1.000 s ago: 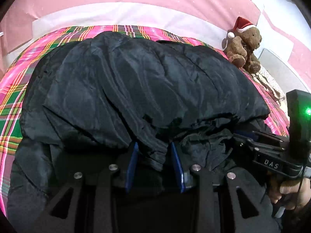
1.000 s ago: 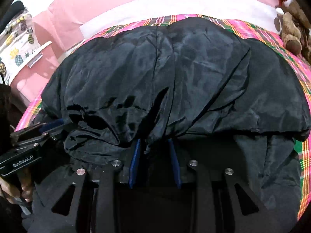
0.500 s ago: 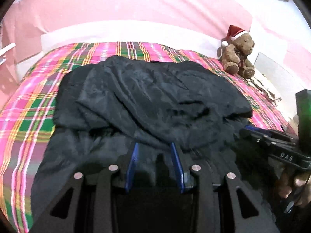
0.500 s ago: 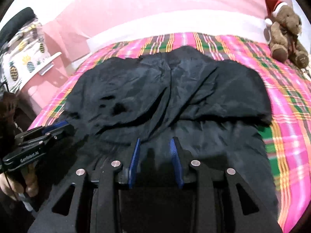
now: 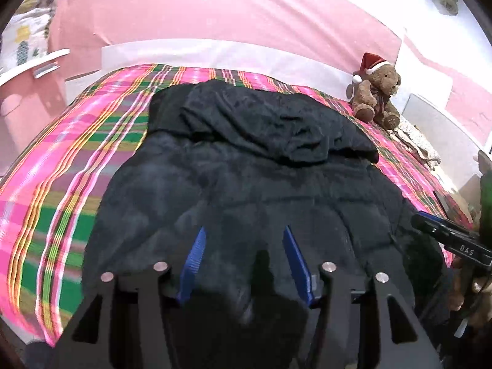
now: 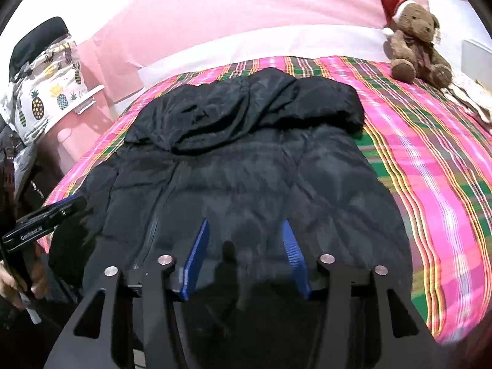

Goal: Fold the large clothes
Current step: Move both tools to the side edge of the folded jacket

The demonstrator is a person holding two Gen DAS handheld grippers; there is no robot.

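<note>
**First fold laid, tongs let go of the black puffer jacket**

The black puffer jacket (image 5: 246,184) lies on the bed's pink plaid blanket (image 5: 92,141), one end already turned over onto its far part as a crumpled flap, near a teddy bear in a Santa hat (image 6: 415,40). Left tongs (image 5: 243,240) and right tongs (image 6: 244,233) hover above the near part, jaws opening with no fabric pinched between them. By the look of it, further folds and tidying remain.

Two wrist fisheyes, side by side, angled down, sharing black jacket (image 5: 246,169), bear (image 6: 415,43)
</note>
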